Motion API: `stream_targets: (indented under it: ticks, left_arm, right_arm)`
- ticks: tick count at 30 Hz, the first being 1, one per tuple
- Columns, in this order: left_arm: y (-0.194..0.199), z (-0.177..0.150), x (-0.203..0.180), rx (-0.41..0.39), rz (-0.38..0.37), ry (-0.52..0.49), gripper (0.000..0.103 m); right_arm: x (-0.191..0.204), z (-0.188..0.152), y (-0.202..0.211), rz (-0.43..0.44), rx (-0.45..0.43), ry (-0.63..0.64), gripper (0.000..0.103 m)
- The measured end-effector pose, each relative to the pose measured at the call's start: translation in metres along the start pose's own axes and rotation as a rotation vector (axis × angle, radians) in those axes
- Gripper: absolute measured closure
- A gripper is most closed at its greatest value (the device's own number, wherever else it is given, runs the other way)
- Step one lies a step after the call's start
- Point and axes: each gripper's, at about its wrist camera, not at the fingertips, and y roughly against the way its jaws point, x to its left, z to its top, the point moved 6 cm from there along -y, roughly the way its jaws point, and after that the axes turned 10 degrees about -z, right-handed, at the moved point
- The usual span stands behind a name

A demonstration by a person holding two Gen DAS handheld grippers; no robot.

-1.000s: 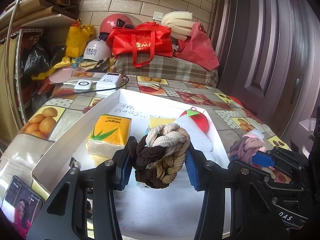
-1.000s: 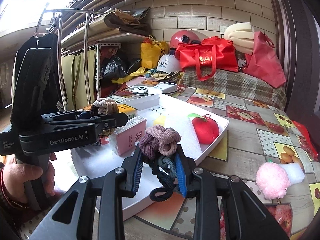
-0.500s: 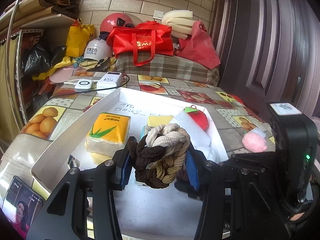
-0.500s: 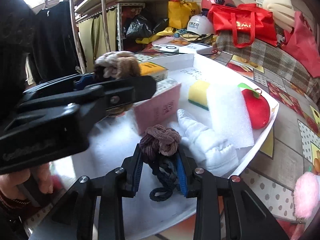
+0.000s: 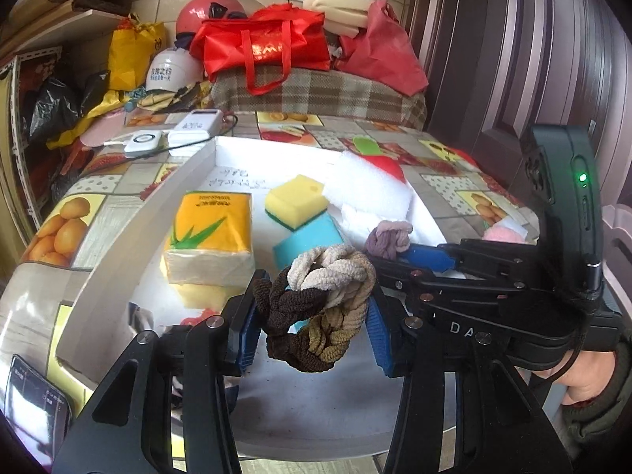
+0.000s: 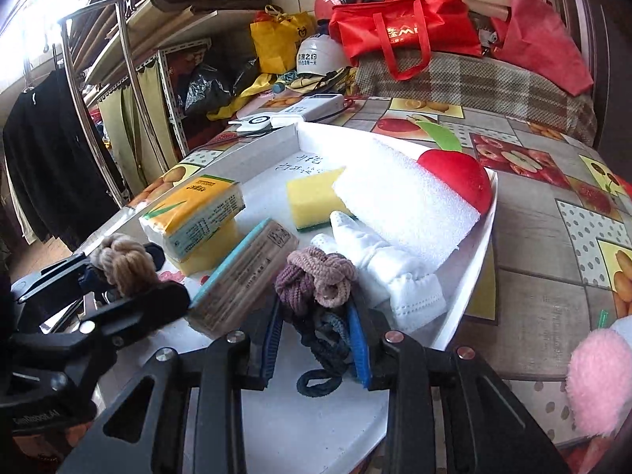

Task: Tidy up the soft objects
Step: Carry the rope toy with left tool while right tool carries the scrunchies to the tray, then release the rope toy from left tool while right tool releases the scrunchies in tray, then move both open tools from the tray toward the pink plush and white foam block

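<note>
Left gripper (image 6: 122, 276) reads "GenRobot.AI", lower left. Its fingers (image 5: 245, 328) clamp brown-cream ties (image 5: 320, 308); right gripper (image 6: 316, 339) clamps purple-grey ties (image 6: 316, 282). Both hang over tray (image 5: 130, 245), frame centre.

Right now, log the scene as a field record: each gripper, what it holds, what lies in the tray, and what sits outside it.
left gripper: shut on brown hair ties, above the tray
right gripper: shut on purple hair ties, above the tray
tray: white, shallow, on the table
in tray: tissue pack, sponge, foam sheet, red apple toy, glove, teal-edged pack
outside tray: pink pompom, on the table at right
</note>
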Motion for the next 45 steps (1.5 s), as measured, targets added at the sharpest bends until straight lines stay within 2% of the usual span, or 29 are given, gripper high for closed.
stream_targets:
  ticks: [3, 5, 9, 11, 13, 17, 20, 21, 22, 23, 25, 26, 27, 31, 33, 34, 45]
  left_arm:
    - [-0.025, -0.008, 0.006, 0.122, -0.04, 0.042, 0.058]
    - [-0.031, -0.01, 0.014, 0.147, -0.074, 0.089, 0.055]
    - [-0.035, 0.003, 0.031, 0.125, 0.042, 0.081, 0.054]
    - [-0.035, 0.01, 0.048, 0.092, 0.064, 0.144, 0.054]
    - [-0.033, 0.012, 0.058, 0.065, 0.048, 0.196, 0.054]
    - [-0.028, 0.014, 0.05, 0.047, 0.087, 0.154, 0.054]
    - [-0.018, 0.016, 0.041, 0.008, 0.155, 0.096, 0.05]
    - [-0.013, 0.017, 0.037, -0.016, 0.179, 0.074, 0.042]
    - [-0.007, 0.018, 0.033, -0.045, 0.207, 0.05, 0.03]
    - [-0.001, 0.02, 0.03, -0.074, 0.235, 0.026, 0.022]
    - [0.009, 0.021, 0.024, -0.122, 0.29, -0.017, 0.004]
    - [0.012, 0.022, 0.022, -0.142, 0.311, -0.036, 0.001]
    - [0.016, 0.022, 0.021, -0.162, 0.327, -0.043, 0.0]
    - [0.023, 0.022, 0.023, -0.19, 0.345, -0.04, 0.0]
    - [0.024, 0.022, 0.027, -0.197, 0.348, -0.026, 0.0]
    - [0.025, 0.022, 0.027, -0.202, 0.349, -0.019, 0.0]
    - [0.037, 0.021, 0.022, -0.265, 0.335, -0.019, 0.0]
  right_arm:
    - [0.001, 0.002, -0.004, -0.011, 0.006, 0.007, 0.071]
    - [-0.001, 0.002, -0.006, -0.021, 0.012, 0.003, 0.072]
    - [0.003, 0.002, -0.007, -0.032, 0.015, 0.021, 0.071]
    - [0.006, 0.002, -0.007, -0.024, 0.018, 0.037, 0.071]
    - [0.009, 0.002, -0.008, -0.031, 0.019, 0.053, 0.071]
    - [0.008, 0.002, -0.007, -0.03, 0.018, 0.056, 0.071]
    - [0.003, 0.003, -0.006, -0.033, 0.009, 0.039, 0.071]
    - [0.004, 0.003, -0.005, -0.025, 0.008, 0.036, 0.068]
    - [0.004, 0.003, -0.004, -0.024, 0.004, 0.036, 0.067]
    - [0.005, 0.003, -0.003, -0.03, -0.002, 0.041, 0.062]
    - [0.008, 0.004, 0.002, -0.046, -0.03, 0.062, 0.041]
    - [0.01, 0.004, 0.006, -0.055, -0.047, 0.073, 0.021]
    - [0.012, 0.005, 0.009, -0.069, -0.067, 0.083, 0.016]
    - [0.018, 0.007, 0.019, -0.107, -0.129, 0.118, 0.014]
    - [0.019, 0.008, 0.023, -0.119, -0.151, 0.128, 0.002]
    - [0.02, 0.008, 0.024, -0.122, -0.161, 0.131, 0.0]
    - [0.016, 0.01, 0.031, -0.124, -0.202, 0.108, 0.0]
